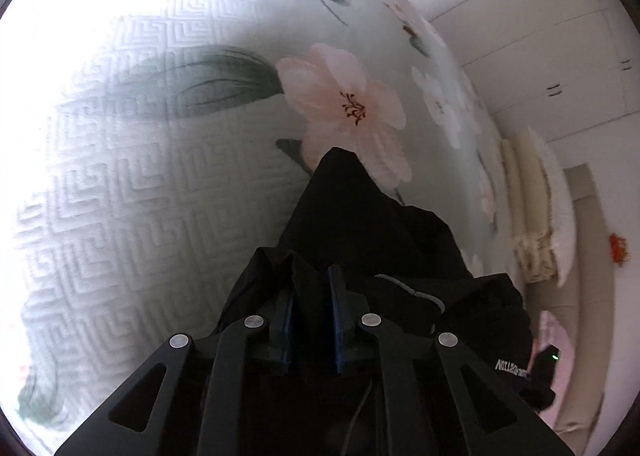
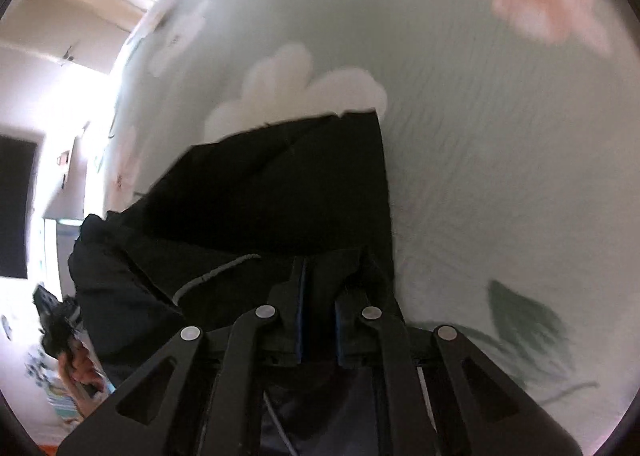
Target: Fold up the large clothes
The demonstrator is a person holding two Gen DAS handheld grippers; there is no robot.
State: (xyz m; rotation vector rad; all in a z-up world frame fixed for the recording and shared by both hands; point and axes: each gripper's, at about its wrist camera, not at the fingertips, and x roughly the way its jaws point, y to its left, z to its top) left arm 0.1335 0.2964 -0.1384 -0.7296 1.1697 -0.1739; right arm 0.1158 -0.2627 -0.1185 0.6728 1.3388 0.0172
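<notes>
Both grippers hold the black jacket [image 1: 360, 223] over the flowery bed cover [image 1: 140, 155]. The left gripper [image 1: 314, 320] pinches an edge low in its view; its fingers are narrow. The right gripper [image 2: 319, 308] pinches another, so the jacket can fold over evenly.

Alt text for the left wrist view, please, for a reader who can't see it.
The left gripper pinches a fold of a black fabric garment between its blue-padded fingers, above a pale green quilted bedspread with pink flowers. White cupboards stand at the right.
</notes>
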